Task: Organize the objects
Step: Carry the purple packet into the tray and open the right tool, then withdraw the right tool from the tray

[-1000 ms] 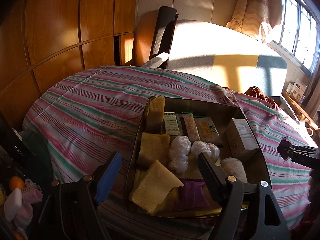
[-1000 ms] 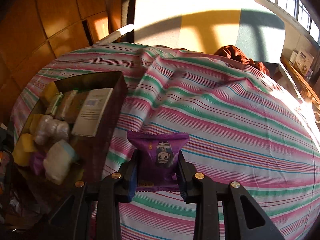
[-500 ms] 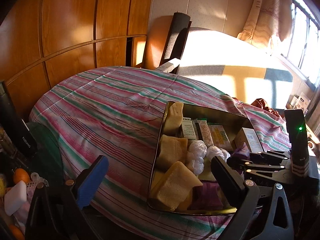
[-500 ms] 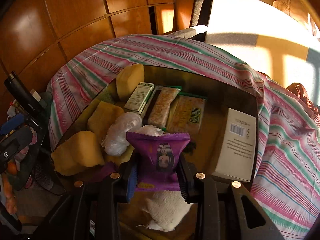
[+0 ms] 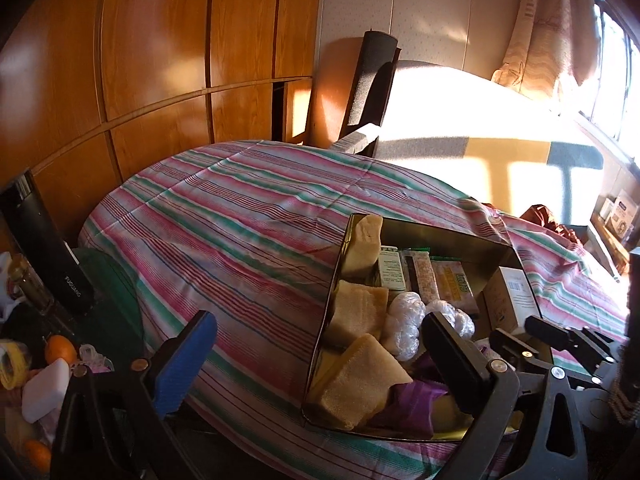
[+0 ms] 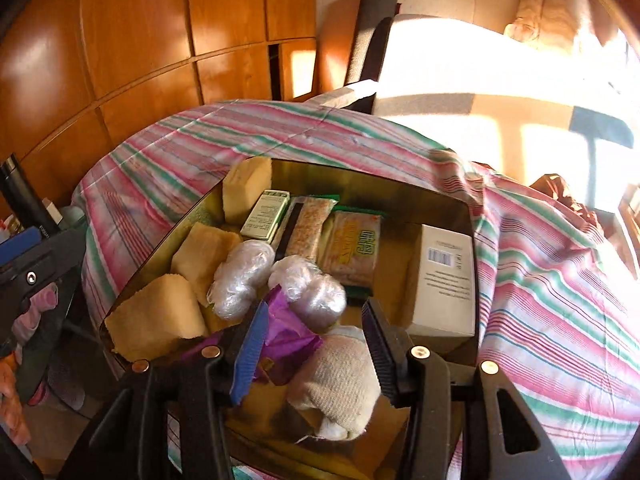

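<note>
Nearly done: your right gripper [image 6: 314, 344] has just spread its jaws, leaving the purple packet [image 6: 286, 330] loose inside the tin [image 6: 400, 194] beside the wrapped balls [image 6: 308, 294]; your left gripper [image 5: 316, 354] gapes empty beside the tin.

A gold metal tin [image 6: 400, 196] sits on the striped bed, packed with goods: yellow sponges [image 6: 160, 320] along its left wall, two plastic-wrapped white balls [image 6: 240, 276] mid-tin, snack bars [image 6: 354, 250] at the far wall, a white box [image 6: 444, 280] against the right wall, a crumpled purple packet [image 6: 286, 332] and beige cloth [image 6: 340, 380] by the near edge
</note>
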